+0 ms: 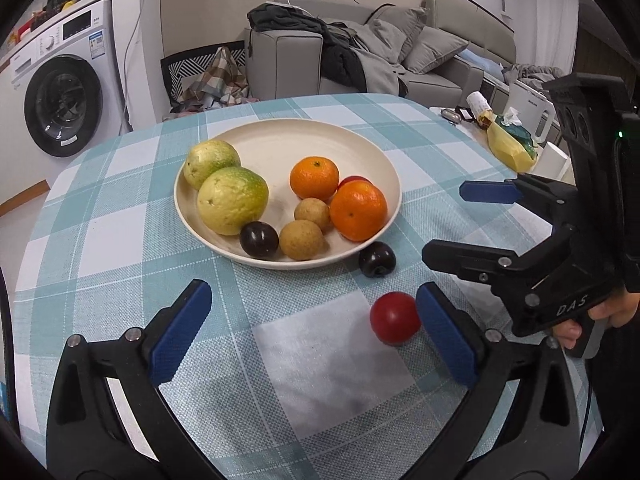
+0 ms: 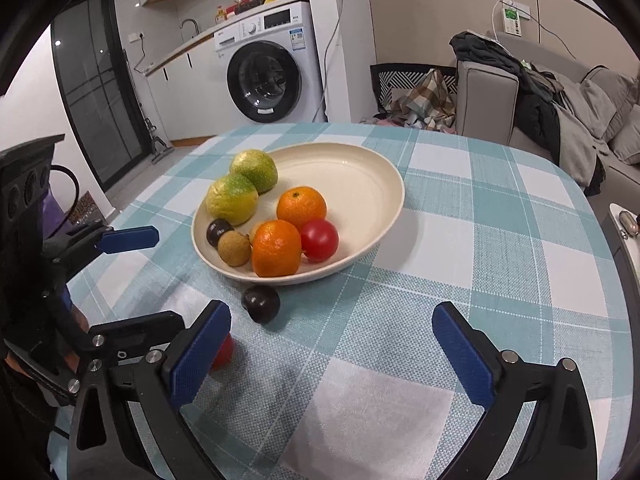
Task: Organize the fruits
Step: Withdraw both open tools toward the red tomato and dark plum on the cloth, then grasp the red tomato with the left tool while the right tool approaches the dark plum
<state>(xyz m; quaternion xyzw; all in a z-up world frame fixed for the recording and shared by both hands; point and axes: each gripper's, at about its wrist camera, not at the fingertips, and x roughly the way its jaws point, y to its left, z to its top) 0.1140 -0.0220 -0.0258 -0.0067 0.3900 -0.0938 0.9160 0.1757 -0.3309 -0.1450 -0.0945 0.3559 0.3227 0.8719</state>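
We take the cream plate [image 1: 384, 160] on the checked tablecloth [image 1: 120, 184] as our landmark. In the plate lie two green-yellow guavas [image 1: 233, 205], touching each other at its left side, two oranges [image 1: 359, 210] at its right side, two small brown longans [image 1: 301, 239] near its front rim, and one dark plum [image 1: 259, 239] just left of them. A red fruit [image 2: 319, 239] lies in the plate too, touching the nearer orange; from the left wrist view we see only a small part of it behind the oranges.

Two fruits are outside the plate. A second dark plum [image 1: 377, 259] rests on the cloth just beside the front rim of the plate. A red tomato-like fruit [image 1: 395, 317] lies on the cloth further from the plate, in front of that plum.

Our left gripper [image 1: 314, 334] is in front of the plate with its jaws spread wide and released, grasping nothing. The red fruit on the cloth is just beside the inner face of its right finger [image 1: 446, 334]; we cannot tell if they touch.

Our right gripper [image 2: 332, 356] also stands in front of the plate, jaws fully apart and empty, with only cloth between them. The plum outside the plate is just beyond its left finger [image 2: 200, 354].
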